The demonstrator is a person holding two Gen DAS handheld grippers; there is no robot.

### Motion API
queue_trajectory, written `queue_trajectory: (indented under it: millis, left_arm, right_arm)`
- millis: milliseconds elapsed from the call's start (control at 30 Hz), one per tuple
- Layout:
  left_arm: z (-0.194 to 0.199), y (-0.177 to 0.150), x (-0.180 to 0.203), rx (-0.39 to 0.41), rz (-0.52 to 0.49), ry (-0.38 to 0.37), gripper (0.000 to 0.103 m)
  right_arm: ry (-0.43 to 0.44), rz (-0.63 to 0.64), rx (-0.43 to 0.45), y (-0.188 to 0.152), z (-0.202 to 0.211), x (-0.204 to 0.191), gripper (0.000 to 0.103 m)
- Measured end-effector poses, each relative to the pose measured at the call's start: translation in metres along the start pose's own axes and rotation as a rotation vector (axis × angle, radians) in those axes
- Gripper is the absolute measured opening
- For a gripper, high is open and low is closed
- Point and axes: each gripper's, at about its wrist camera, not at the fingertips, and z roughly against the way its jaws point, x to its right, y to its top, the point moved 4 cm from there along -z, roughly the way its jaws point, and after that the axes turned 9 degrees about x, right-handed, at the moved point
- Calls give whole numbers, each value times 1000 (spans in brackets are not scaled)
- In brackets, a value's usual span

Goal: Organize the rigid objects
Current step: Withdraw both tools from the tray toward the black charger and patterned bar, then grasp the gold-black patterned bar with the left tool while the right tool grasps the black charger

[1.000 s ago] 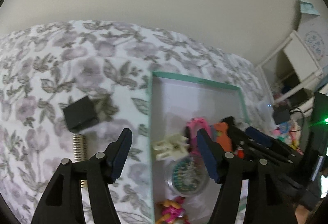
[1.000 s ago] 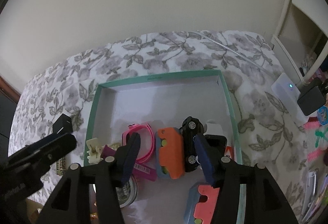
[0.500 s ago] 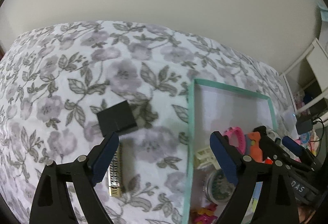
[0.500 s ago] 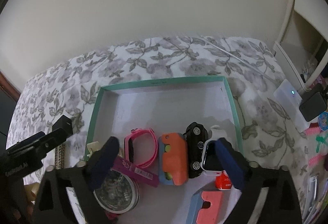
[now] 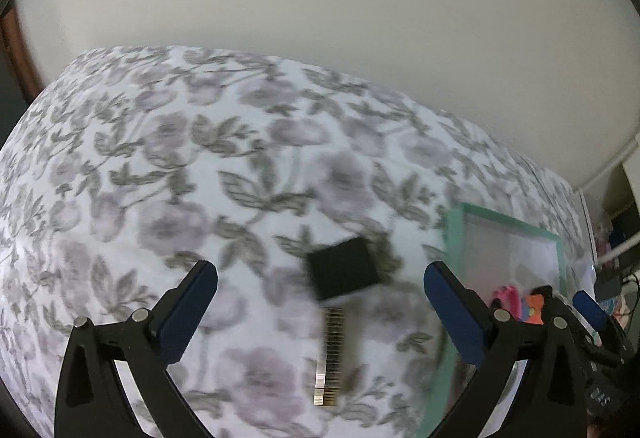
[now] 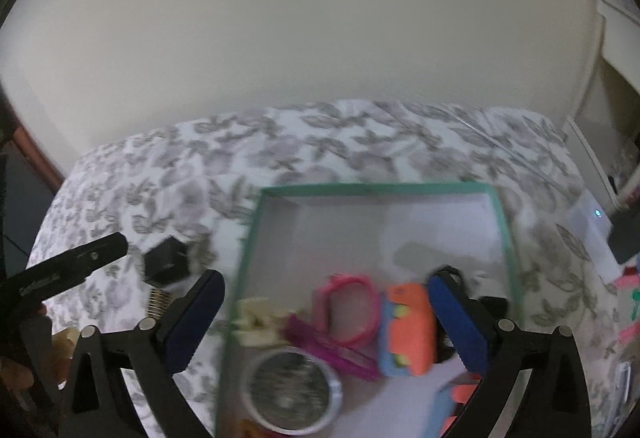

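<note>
Most items already lie in the near half of the green tray (image 6: 505, 226): pink band (image 6: 347, 308), orange toy (image 6: 410, 326), round tin (image 6: 291, 386). Left of it on the cloth (image 5: 168, 141) wait a black box (image 5: 344, 273) and a ridged bar (image 5: 331, 350). Left gripper (image 5: 320, 302) and right gripper (image 6: 326, 308) hang released, empty. Blur hides detail; the tray's near edge is cut off.

A box (image 5: 345, 275) lies on the bedspread (image 5: 168, 173) ahead between the left gripper's jaws, a harmonica (image 5: 331, 350) just behind it, the tray (image 5: 452, 238) right.
</note>
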Motion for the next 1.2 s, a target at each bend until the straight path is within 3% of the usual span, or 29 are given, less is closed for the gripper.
queue_trajectory:
  millis: [133, 300, 567, 800, 900, 1000, 1200]
  left_arm:
    - [-3, 0, -23, -38, 7, 16, 103]
    - [-19, -17, -28, -150, -9, -29, 103]
    - [-45, -50, -2, -281, -93, -55, 103]
    - [-56, -70, 15, -323, -236, 20, 101]
    - [-57, -75, 19, -328, -260, 44, 71]
    - [-55, -78, 22, -326, -279, 43, 68]
    - [-48, -82, 34, -335, -311, -13, 26]
  right_arm:
    - [65, 36, 18, 2, -3, -37, 103]
    - [81, 84, -1, -4, -12, -69, 103]
    - [57, 113, -37, -15, -23, -73, 103]
    - [48, 102, -38, -15, -24, -68, 103]
    - [44, 94, -42, -15, -24, -66, 103]
    - [41, 90, -43, -15, -24, -65, 103]
    - [42, 97, -37, -14, -25, -68, 103]
